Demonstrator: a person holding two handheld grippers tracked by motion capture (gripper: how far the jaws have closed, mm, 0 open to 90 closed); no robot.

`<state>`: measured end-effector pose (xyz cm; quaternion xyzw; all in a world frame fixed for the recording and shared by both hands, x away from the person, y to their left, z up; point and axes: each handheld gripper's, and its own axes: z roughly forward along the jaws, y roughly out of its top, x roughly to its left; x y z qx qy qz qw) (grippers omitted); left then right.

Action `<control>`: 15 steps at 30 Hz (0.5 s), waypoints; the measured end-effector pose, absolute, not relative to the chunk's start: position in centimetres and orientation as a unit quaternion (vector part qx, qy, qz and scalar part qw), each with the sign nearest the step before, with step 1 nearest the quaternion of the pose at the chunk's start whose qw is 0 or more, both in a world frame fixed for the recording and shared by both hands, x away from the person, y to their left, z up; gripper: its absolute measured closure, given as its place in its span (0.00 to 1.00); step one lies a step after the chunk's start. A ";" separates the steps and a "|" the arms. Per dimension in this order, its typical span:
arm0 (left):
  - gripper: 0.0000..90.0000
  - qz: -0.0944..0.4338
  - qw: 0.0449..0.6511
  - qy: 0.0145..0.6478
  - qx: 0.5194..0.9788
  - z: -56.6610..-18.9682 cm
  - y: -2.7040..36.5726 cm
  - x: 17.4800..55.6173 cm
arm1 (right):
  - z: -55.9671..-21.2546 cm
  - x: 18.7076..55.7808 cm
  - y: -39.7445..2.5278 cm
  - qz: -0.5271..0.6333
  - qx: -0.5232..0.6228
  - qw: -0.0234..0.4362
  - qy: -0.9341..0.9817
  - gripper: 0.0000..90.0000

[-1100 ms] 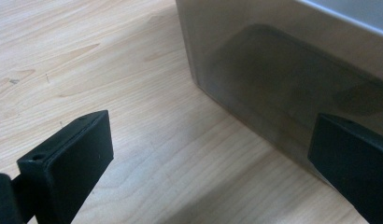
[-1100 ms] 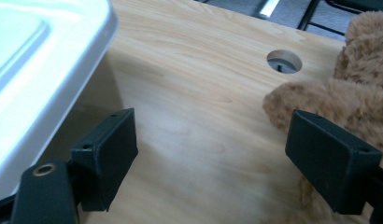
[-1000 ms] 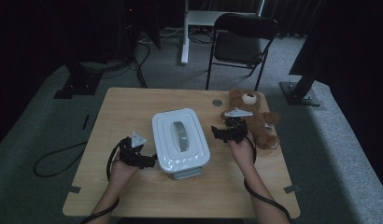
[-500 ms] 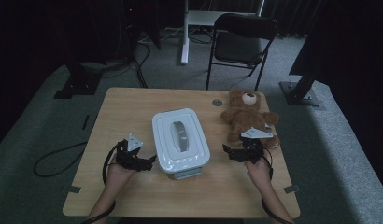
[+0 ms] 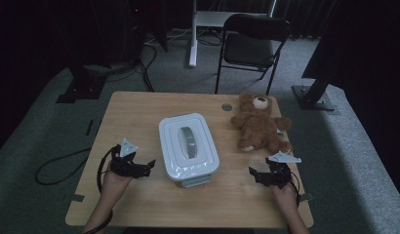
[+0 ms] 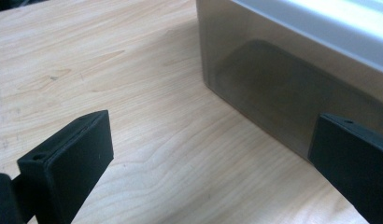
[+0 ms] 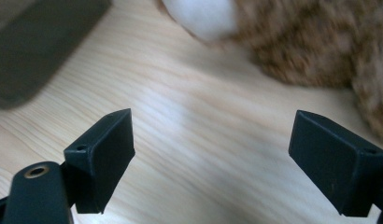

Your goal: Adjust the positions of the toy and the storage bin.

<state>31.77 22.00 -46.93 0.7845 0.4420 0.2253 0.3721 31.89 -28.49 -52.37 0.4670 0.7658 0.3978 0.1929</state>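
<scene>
Dark curtains and a grey carpet surround a light wooden tabletop (image 5: 139, 117) seen from the high view. At its centre stands a white lidded container (image 5: 188, 146) with a grey handle along the top of its lid. At about 2 o'clock from the container a brown teddy bear (image 5: 259, 124) lies on its back, head toward the far edge, with a small round grey disc (image 5: 227, 107) just beside its head at 10 o'clock. Beyond the tabletop, at 12 o'clock, stands a black folding chair (image 5: 251, 44), and a black cable (image 5: 56, 165) loops on the carpet at 9 o'clock.

At 8 o'clock from the container, the left gripper (image 5: 150, 164) is held near the container's left wall, pointing toward it. In the left gripper view its fingers (image 6: 73, 163) stand wide apart and hold nothing; bare wood lies between them, and the container's smoky translucent side (image 6: 283, 93) rises close ahead at 1 o'clock, with no other thing between it and the fingers.

Over at 4 o'clock from the container, the right gripper (image 5: 252, 174) is near the front right of the tabletop, just below the bear's feet. In the right gripper view its fingers (image 7: 105, 154) are also spread wide with nothing in them. The bear's brown fur and a pale paw pad (image 7: 201, 16) sit ahead at 12 to 2 o'clock, apart from the fingers, and the container's dark side shows at 10 o'clock.
</scene>
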 end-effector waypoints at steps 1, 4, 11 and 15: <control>0.01 0.225 0.372 0.442 0.784 -46.9 22.0 31.8 | -52.4 31.9 -28.5 0.398 0.467 0.193 0.766 0.15; 0.01 0.223 0.377 0.444 0.782 -46.1 21.9 31.5 | -53.7 31.6 -29.5 0.389 0.479 0.194 0.763 0.15; 0.01 0.232 0.387 0.433 0.781 -43.6 21.0 30.8 | -55.0 31.0 -30.6 0.372 0.485 0.196 0.767 0.15; 0.01 0.239 0.388 0.422 0.783 -42.5 20.3 30.6 | -55.4 30.7 -31.0 0.368 0.493 0.191 0.765 0.15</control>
